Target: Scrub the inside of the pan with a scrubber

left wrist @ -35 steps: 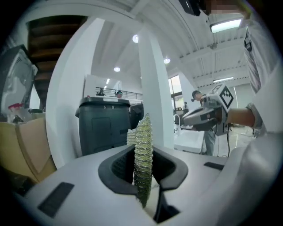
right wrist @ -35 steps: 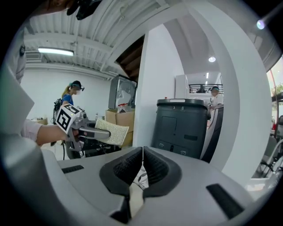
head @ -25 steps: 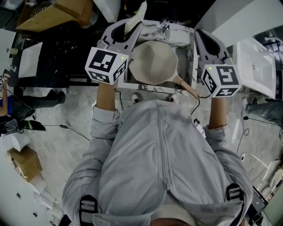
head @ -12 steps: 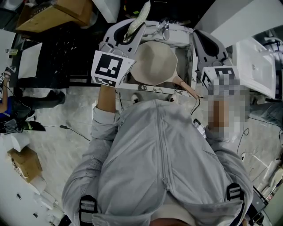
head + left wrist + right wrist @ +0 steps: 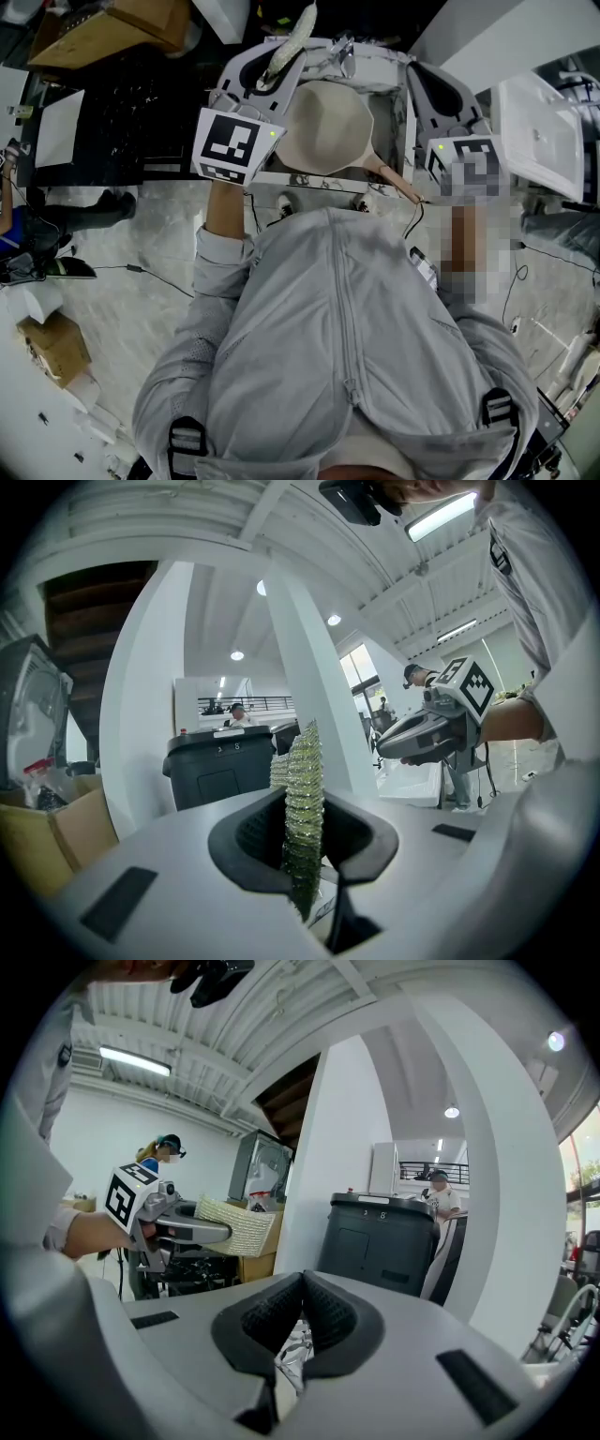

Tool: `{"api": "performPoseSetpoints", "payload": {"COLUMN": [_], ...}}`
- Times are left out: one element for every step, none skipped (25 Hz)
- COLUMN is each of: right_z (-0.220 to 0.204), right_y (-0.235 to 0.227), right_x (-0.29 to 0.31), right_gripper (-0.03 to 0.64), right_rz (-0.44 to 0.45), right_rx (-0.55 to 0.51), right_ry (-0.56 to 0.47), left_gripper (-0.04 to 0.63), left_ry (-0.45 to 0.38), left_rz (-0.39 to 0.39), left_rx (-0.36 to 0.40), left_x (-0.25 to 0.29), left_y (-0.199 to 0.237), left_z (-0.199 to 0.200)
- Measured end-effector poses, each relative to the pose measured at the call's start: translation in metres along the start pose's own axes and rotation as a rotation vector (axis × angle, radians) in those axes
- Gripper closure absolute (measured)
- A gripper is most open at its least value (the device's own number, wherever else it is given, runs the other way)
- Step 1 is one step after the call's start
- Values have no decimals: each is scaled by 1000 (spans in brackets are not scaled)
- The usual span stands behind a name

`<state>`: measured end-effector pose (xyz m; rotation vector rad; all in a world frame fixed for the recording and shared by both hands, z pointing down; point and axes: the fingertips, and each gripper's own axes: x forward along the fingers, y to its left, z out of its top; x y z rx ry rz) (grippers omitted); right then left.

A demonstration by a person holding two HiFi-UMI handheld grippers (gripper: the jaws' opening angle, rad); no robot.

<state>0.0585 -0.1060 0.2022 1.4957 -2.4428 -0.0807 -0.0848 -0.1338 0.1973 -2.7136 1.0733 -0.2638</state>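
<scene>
A cream pan (image 5: 326, 127) lies in a white sink (image 5: 398, 62), its handle (image 5: 394, 181) pointing back toward the person. My left gripper (image 5: 277, 58) is over the sink's left rim, shut on a flat, pale green mesh scrubber (image 5: 294, 36) that sticks out past the jaws, clear of the pan. In the left gripper view the scrubber (image 5: 304, 799) stands on edge between the pads of my left gripper (image 5: 306, 819). My right gripper (image 5: 422, 71) is held at the sink's right rim. Its jaws are shut with nothing between them (image 5: 300, 1288). It faces the left gripper (image 5: 167, 1223) and the scrubber (image 5: 235, 1224).
A metal tap (image 5: 346, 56) stands at the back of the sink. Cardboard boxes (image 5: 122, 23) lie to the far left and a white tray (image 5: 542, 141) to the right. A dark bin (image 5: 382, 1239) and people stand in the background. Cables cross the floor (image 5: 141, 272).
My left gripper has rolled, turning its marker cube, and lifted the scrubber slightly toward the back of the sink. The right gripper and the pan have hardly moved.
</scene>
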Motion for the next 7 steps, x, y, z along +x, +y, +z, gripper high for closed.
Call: {"api": "performPoseSetpoints", "payload": {"right_z": [-2, -3, -4, -5, -5, -6, -6], "right_y": [0, 0, -1, -1, -1, -2, -2], "right_x": [0, 0, 0, 0, 1, 2, 3], "right_gripper": [583, 583, 583, 583, 583, 583, 583], "right_rz": [0, 0, 0, 1, 2, 2, 3], "right_rx": [-2, -4, -6, -7, -8, -8, -8], "right_ry": [5, 9, 12, 14, 16, 17, 19], "left_gripper": [523, 525, 525, 525, 525, 525, 525], "left_ry": [2, 3, 3, 4, 4, 4, 5], "left_rz": [-1, -2, -3, -3, -3, -3, -3], "left_rx": [-2, -3, -4, -3, -2, -2, -1], "left_x": [0, 0, 1, 1, 1, 2, 2], "left_y": [-1, -2, -2, -2, -2, -2, -1], "left_z": [-2, -3, -3, -3, -3, -4, -4]}}
